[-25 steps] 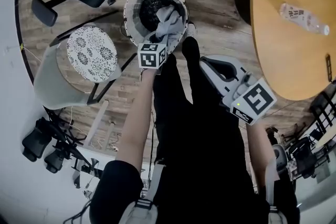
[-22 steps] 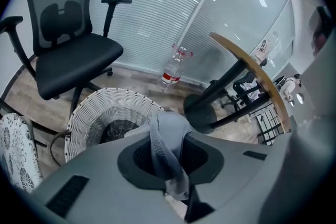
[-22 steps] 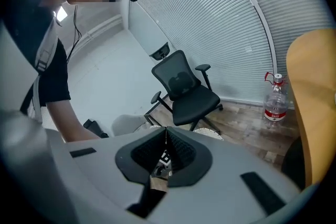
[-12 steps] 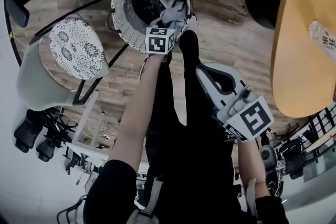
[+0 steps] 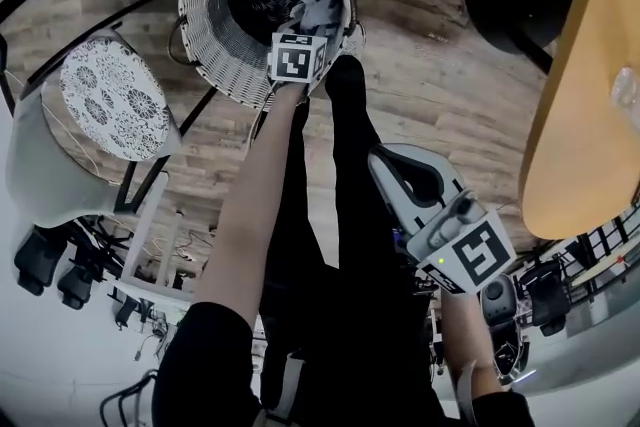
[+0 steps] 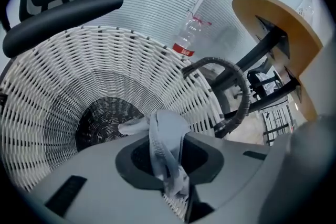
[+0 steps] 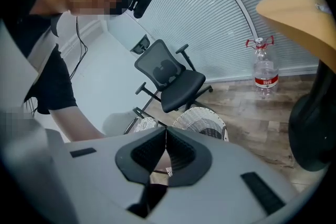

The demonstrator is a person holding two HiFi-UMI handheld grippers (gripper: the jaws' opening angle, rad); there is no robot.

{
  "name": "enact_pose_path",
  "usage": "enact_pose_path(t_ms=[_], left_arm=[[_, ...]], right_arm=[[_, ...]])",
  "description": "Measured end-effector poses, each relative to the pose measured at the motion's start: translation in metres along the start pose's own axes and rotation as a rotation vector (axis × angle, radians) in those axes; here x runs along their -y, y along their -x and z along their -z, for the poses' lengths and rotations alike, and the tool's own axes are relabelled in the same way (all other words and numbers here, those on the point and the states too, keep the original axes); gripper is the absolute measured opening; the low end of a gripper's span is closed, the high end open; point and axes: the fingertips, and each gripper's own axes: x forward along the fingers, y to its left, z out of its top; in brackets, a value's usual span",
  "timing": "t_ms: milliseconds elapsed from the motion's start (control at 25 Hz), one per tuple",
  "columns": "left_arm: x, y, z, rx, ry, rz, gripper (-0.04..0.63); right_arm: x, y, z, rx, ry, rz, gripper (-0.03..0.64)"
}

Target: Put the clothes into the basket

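Wood floor (image 5: pixel 430 85); left claw (image 6: pixel 167 143) tight on garment (image 6: pixel 169 124), seemingly inside basket (image 5: pixel 215 65); right claw (image 7: pixel 166 136) together.

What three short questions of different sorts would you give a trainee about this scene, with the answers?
1. True or false: the right gripper is shut, with nothing in it.
2. What does the left gripper hold? A) a bottle B) a grey cloth C) a chair cushion
3. Fill in: the left gripper points into the white wicker ___.
Key: 1 true; 2 B; 3 basket.
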Motion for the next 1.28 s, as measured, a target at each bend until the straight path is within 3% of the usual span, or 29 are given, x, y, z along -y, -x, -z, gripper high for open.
enact_pose_path(t_ms=[160,320,640,1280], left_arm=[[-0.001,-0.012,0.006,-0.021,0.069,0.023,0.067],[-0.006,-0.018,0.013,-0.06,0.06,0.011,0.077],[-0.008,-0.013,0.022,-0.06,0.124,0.061,0.149],[-0.012,0.045,0.0,-0.004,0.09,0.084,0.149]], right_arm=[[0.008,-0.003,0.007,0.0,-0.019,0.003,0.017],[0.004,-0.007,0.013,-0.009,-0.02,-0.002,0.017],[-0.019,-0.019,0.017,-0.032,-0.005,-0.039,0.017],[-0.052,-0.02,-0.009,-0.004,0.063,-0.043,0.017]])
